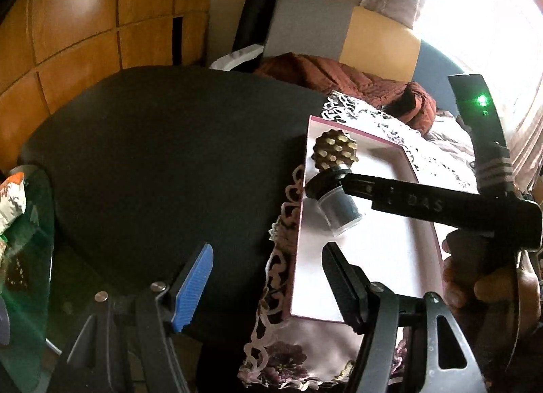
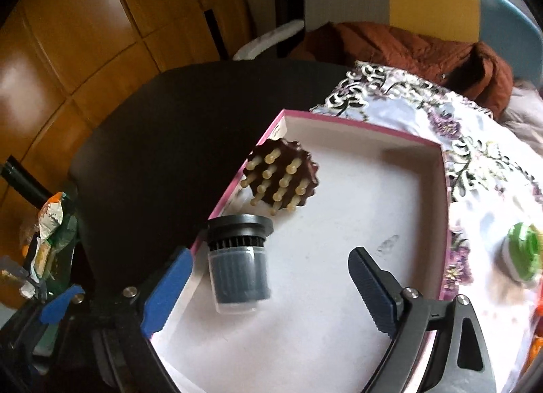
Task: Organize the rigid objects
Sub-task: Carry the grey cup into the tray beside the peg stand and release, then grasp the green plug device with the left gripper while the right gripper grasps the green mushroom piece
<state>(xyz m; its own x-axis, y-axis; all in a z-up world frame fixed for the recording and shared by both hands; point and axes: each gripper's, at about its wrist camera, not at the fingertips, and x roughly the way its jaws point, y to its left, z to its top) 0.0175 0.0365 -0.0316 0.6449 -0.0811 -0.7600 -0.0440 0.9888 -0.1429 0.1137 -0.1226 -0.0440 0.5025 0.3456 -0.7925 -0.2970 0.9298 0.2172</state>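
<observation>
Wood panels fill the upper left of both views, and below them sits the dark table (image 1: 163, 155) with a flowered cloth (image 2: 468, 142) over its right side. On that cloth lies the pink-edged box (image 2: 339, 125), and that's where your work is. Your right gripper (image 2: 268, 286) stands spread wide over the box floor, nothing pressed between its blue pads. The capped jar (image 2: 237, 264) lies on its side at lower centre of the right wrist view, just beside the left pad, hard against the box's left wall. Released, by the look of it. Above it, the studded brown massager (image 2: 281, 177) leans on the same wall.

Your left gripper (image 1: 268, 288) hangs wide too, empty, over the table edge at the bottom of its view.

Now the risks. That jar is round and lying down, so it may roll across the smooth white floor if you brush it while pulling away. The left pad is very close to it; a sideways drift could knock it into the massager. Over at the right edge, a green-and-white round thing (image 2: 522, 254) sits on the cloth outside the box, probably waiting its turn. Reaching for it, mind the box wall: catch it and the whole box could slide on the cloth.
</observation>
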